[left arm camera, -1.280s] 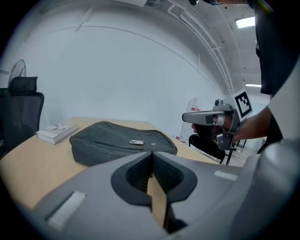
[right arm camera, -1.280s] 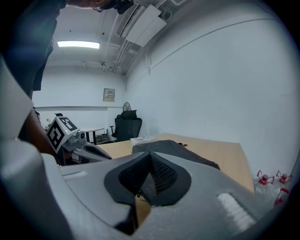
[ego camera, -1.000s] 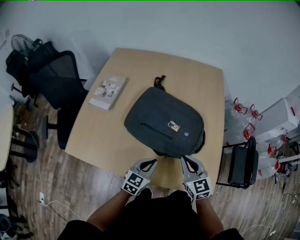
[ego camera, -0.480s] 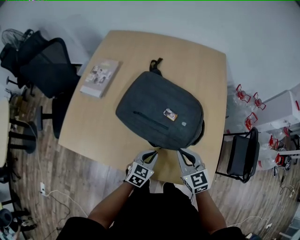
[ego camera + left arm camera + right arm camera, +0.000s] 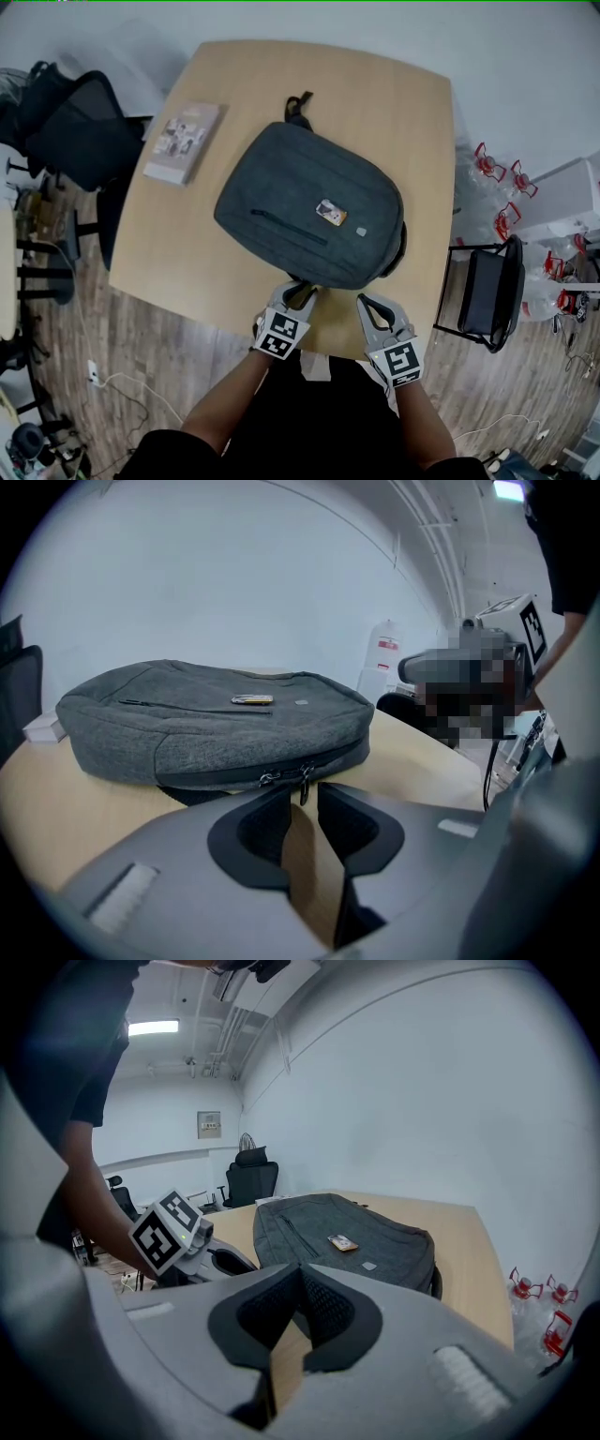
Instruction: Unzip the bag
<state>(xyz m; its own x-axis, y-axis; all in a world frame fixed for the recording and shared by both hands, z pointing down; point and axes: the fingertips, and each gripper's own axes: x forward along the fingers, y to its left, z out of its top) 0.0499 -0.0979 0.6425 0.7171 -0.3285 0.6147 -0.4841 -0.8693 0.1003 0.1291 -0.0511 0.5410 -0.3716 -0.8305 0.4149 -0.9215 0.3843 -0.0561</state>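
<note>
- grey bag [image 5: 309, 211] lies flat on the wooden counter [image 5: 403, 103], top handle pointing to the far edge, bottom end facing the person. small tag on its upper face.
- main zip runs along the near edge of the bag. two zip pulls [image 5: 302, 780] sit side by side there, and the zip looks closed along the stretch in view.
- left tool [image 5: 300, 296]: tips at the near edge of the bag, right in front of the zip pulls. jaws a narrow gap apart. one pull hangs at the mouth of the gap, and neither jaw visibly presses on it.
- right tool [image 5: 369, 304]: over the counter just short of the bag's near edge, beside the left tool. jaws pressed together at the tips, nothing between them.
- book [image 5: 183, 142] on the counter's left side, well apart from the bag.
- black chair [image 5: 75, 131] to the left of the counter, another chair [image 5: 492, 300] to its right.
</note>
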